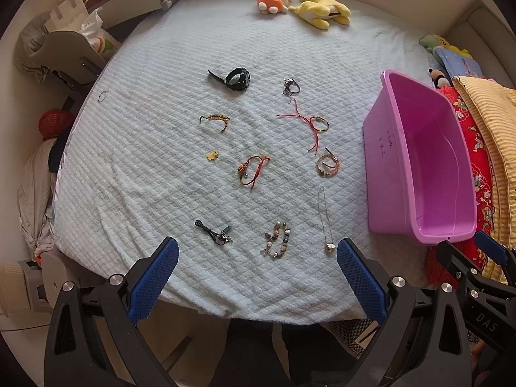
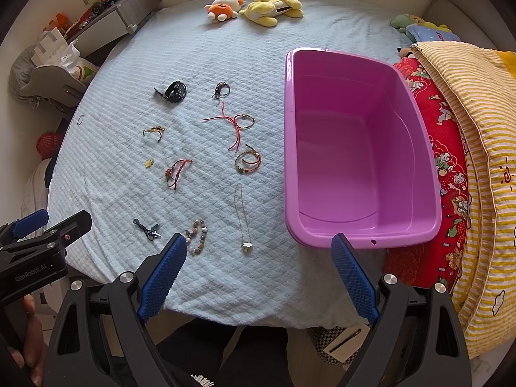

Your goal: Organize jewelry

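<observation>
Several pieces of jewelry lie spread on a pale blue quilted bed cover: a black watch, a red string bracelet, a beaded bracelet, a thin chain necklace with a white pendant, a black cord piece. An empty pink plastic tub stands at the right; it also shows in the right wrist view. My left gripper is open and empty above the near bed edge. My right gripper is open and empty, near the tub's front rim.
Plush toys lie at the far end of the bed. Folded red and yellow striped bedding is piled right of the tub. A shelf and bags stand at the left. A small ring lies near the left bed edge.
</observation>
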